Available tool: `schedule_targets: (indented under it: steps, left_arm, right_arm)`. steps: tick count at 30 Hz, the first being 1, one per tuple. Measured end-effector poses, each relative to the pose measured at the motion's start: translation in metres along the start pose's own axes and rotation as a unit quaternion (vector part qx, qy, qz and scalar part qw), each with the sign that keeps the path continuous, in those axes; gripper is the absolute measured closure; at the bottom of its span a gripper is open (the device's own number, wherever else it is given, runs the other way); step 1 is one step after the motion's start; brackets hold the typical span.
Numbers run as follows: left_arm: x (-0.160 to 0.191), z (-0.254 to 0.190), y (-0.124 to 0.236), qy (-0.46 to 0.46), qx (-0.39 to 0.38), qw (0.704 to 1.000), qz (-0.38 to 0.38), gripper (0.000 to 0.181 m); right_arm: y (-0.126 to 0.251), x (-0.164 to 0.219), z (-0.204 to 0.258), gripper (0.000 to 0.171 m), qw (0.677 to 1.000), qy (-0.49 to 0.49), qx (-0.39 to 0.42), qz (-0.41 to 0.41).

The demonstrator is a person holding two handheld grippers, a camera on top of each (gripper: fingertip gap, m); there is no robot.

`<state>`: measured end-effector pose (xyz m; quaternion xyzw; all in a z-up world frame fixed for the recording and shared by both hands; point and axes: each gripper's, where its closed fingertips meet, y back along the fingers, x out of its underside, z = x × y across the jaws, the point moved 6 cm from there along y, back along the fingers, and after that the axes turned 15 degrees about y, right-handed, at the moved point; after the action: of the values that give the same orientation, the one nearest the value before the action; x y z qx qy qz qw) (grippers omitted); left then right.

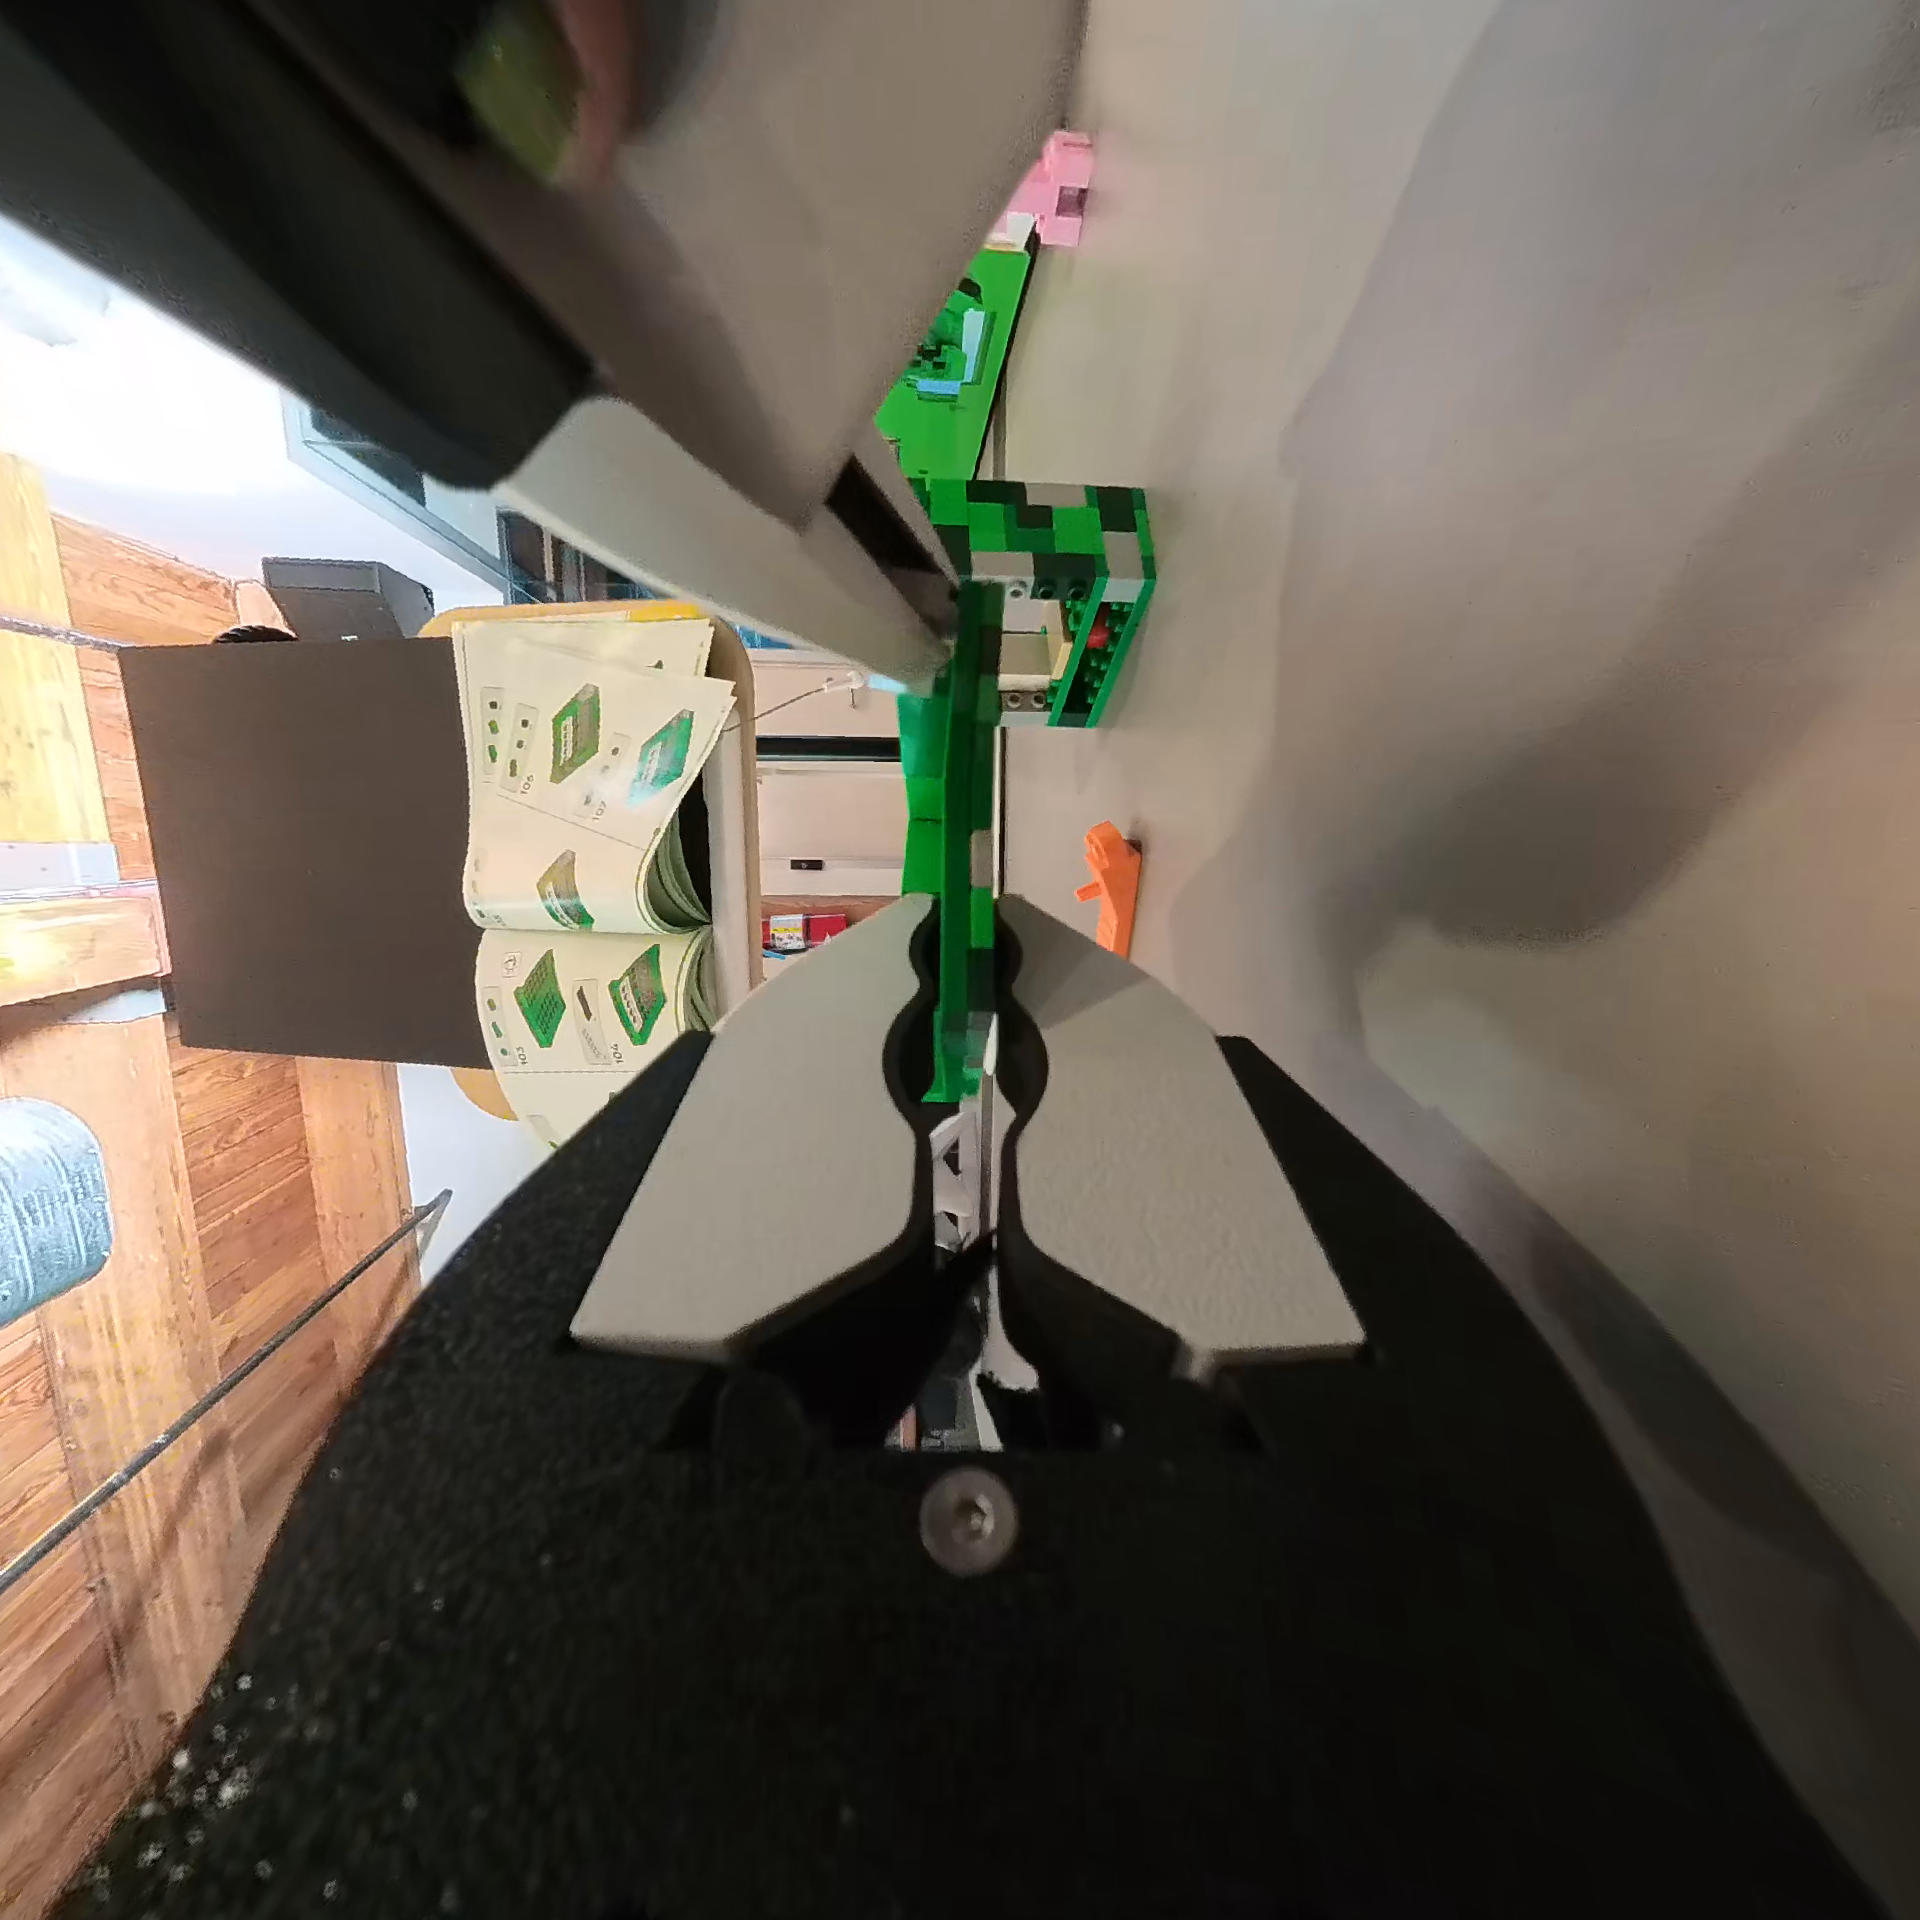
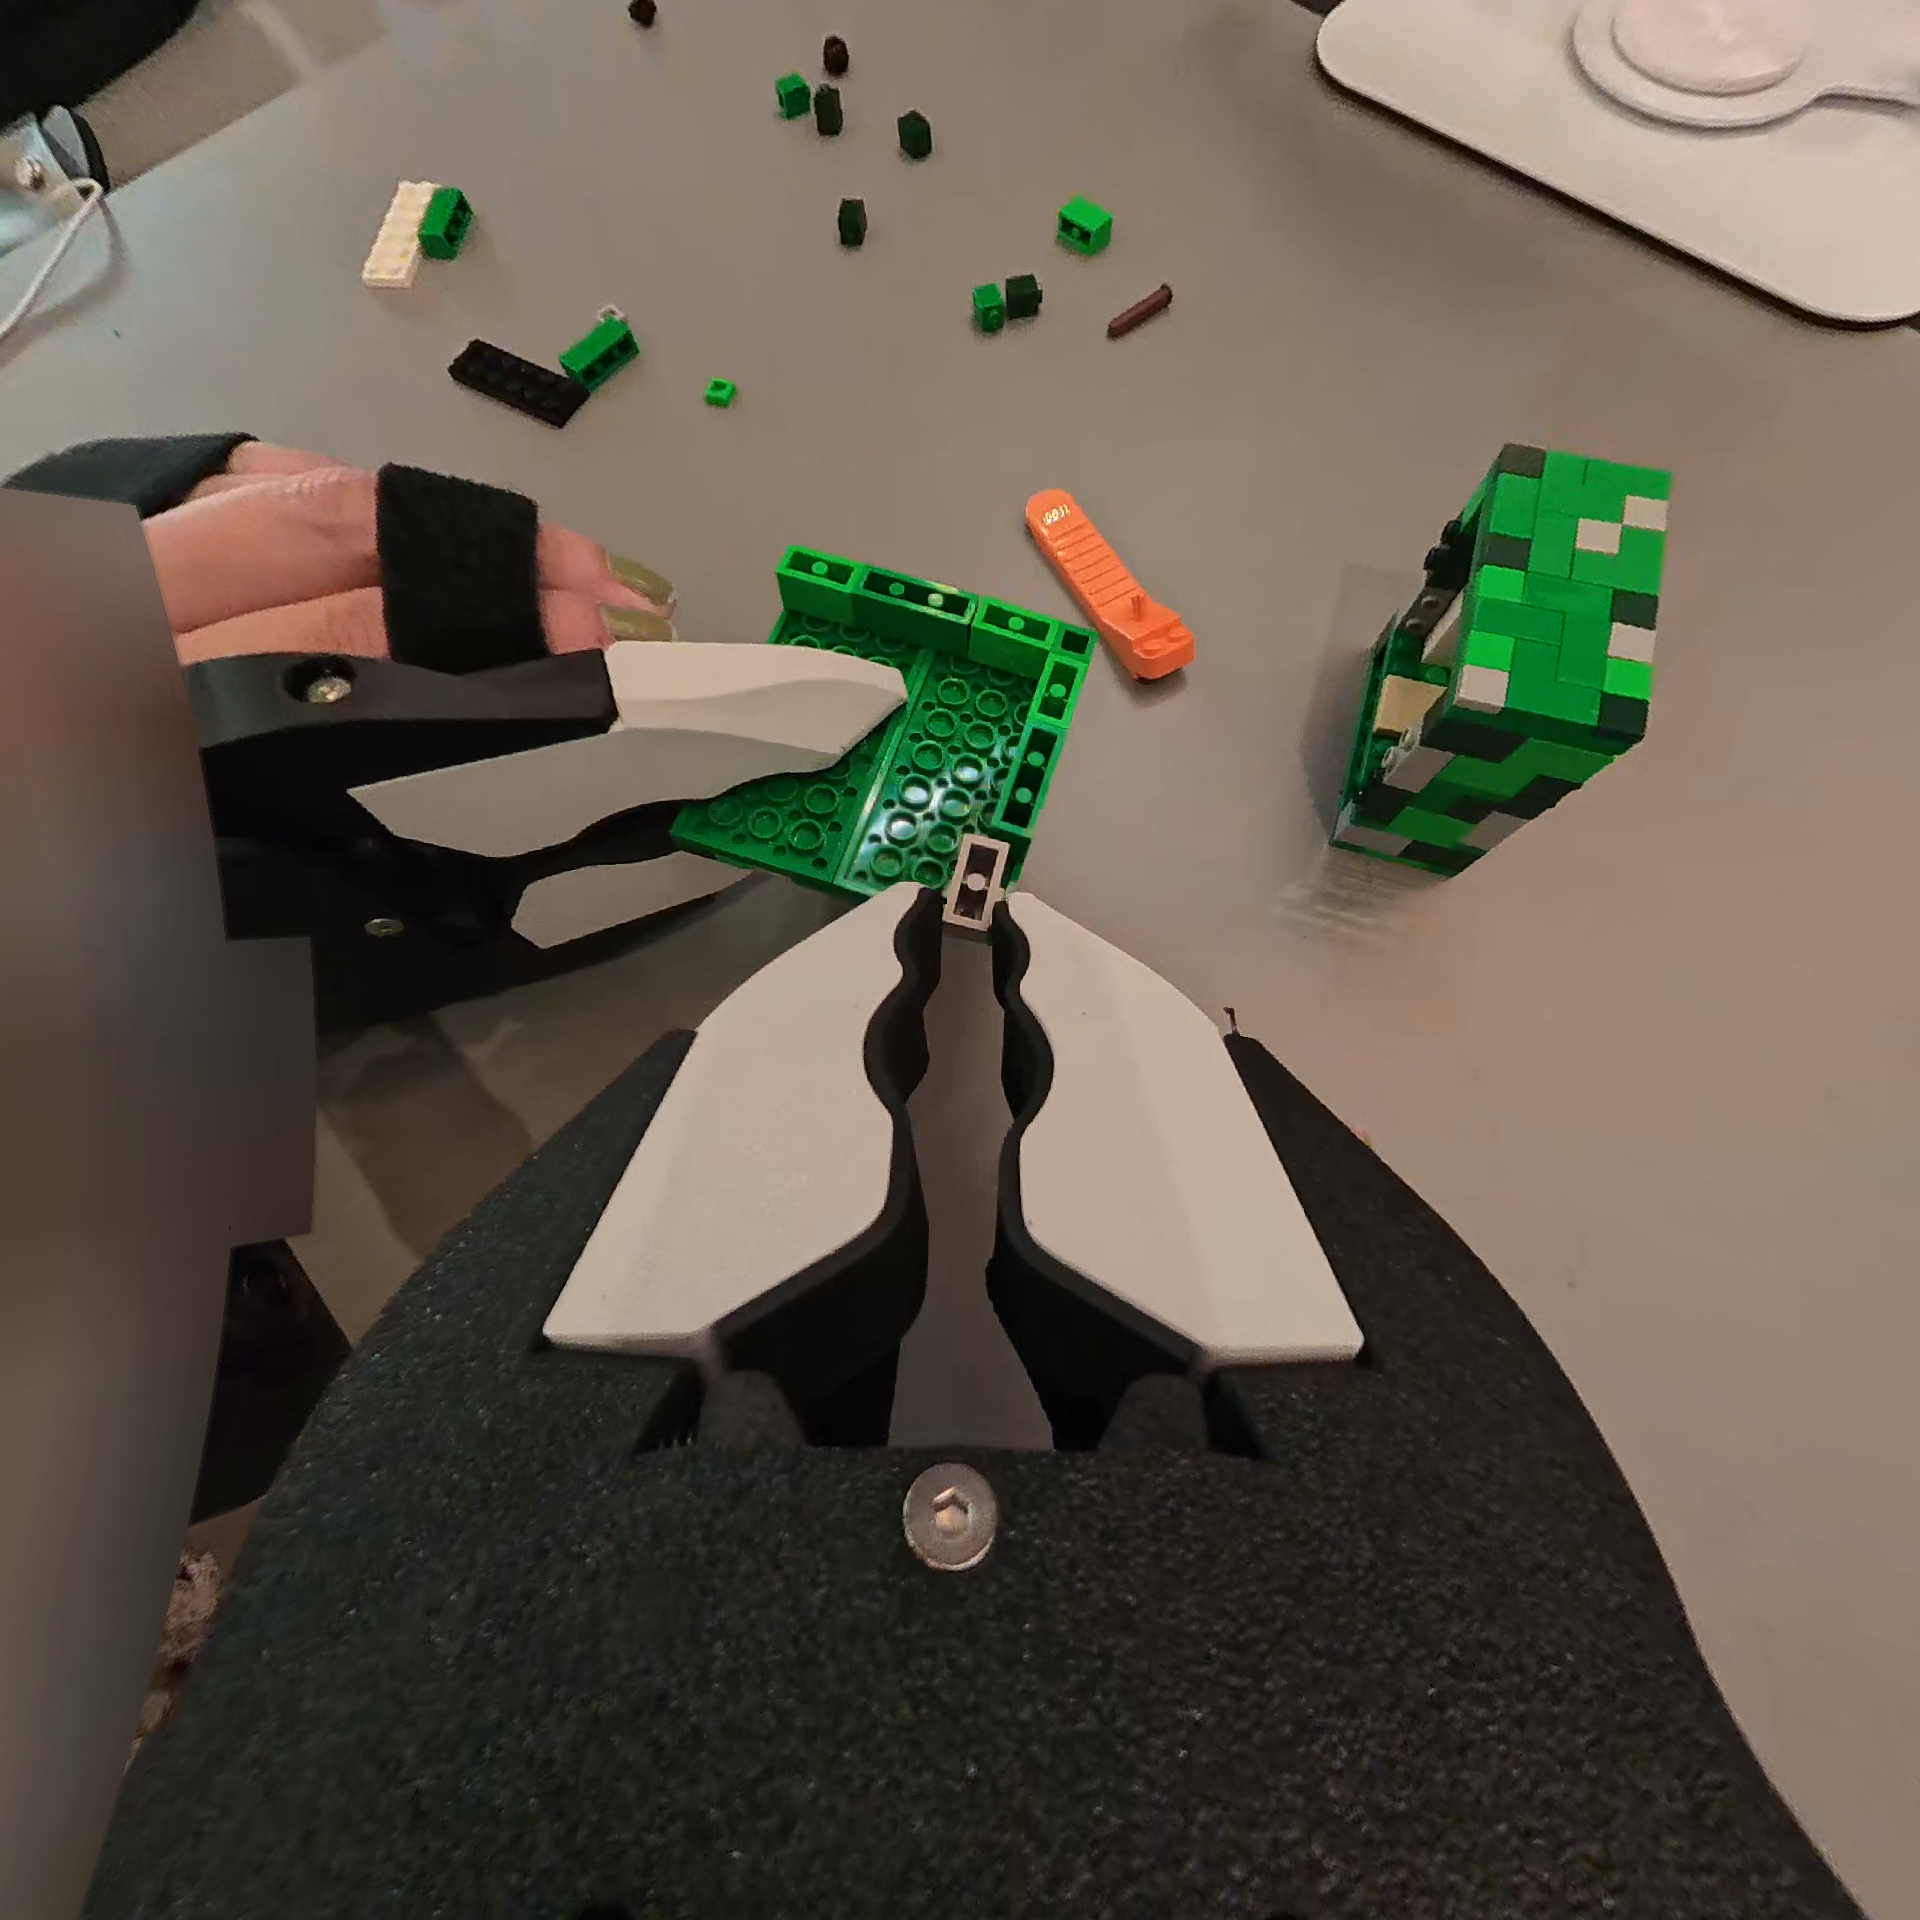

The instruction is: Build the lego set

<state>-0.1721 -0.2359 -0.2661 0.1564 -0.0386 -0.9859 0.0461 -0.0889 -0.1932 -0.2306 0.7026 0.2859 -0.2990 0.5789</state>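
My left gripper (image 1: 966, 920) is shut on the edge of a green Lego plate assembly (image 1: 971, 790), seen edge-on here. In the right wrist view the plate (image 2: 914, 748) shows its underside, with green bricks along two edges. The left gripper (image 2: 805, 798) clamps its left side. My right gripper (image 2: 971, 920) is shut on a small grey brick (image 2: 977, 883) and holds it against the plate's near edge. The right gripper's tip (image 1: 935, 634) also shows in the left wrist view, touching the plate.
A green, grey and dark block build (image 2: 1507, 665) stands on the grey table (image 2: 1558, 1143) to the right. An orange brick separator (image 2: 1107, 582) lies beyond the plate. Several loose bricks (image 2: 592, 353) are scattered at the back. A white pad (image 2: 1662, 208) is far right. An open instruction booklet (image 1: 592, 810) stands behind. There is about 5 cm between the tips of the two grippers.
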Motion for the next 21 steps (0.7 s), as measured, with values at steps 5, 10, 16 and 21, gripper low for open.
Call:
schedule_targets:
  steps: [5,10,16,21]
  left_arm:
    - [-0.0001,-0.0004,0.0000,-0.005,0.000,1.000,0.000,0.175]
    - [-0.0010,-0.0009,0.0006,-0.009,0.000,1.000,-0.002,0.176]
    - [-0.0014,-0.0011,0.0011,-0.010,0.000,1.000,-0.004,0.176]
    - [0.0015,0.0000,0.0002,0.001,0.004,1.000,0.002,0.176]
  right_arm:
    - [-0.0016,0.0007,-0.0006,0.162,1.000,0.004,0.011,0.015]
    - [-0.0025,0.0007,-0.0013,0.163,1.000,0.004,0.017,0.026]
    - [-0.0031,0.0008,-0.0014,0.157,0.999,0.003,0.019,0.028]
    - [0.0025,0.0006,0.0027,0.137,0.999,0.029,0.007,0.015]
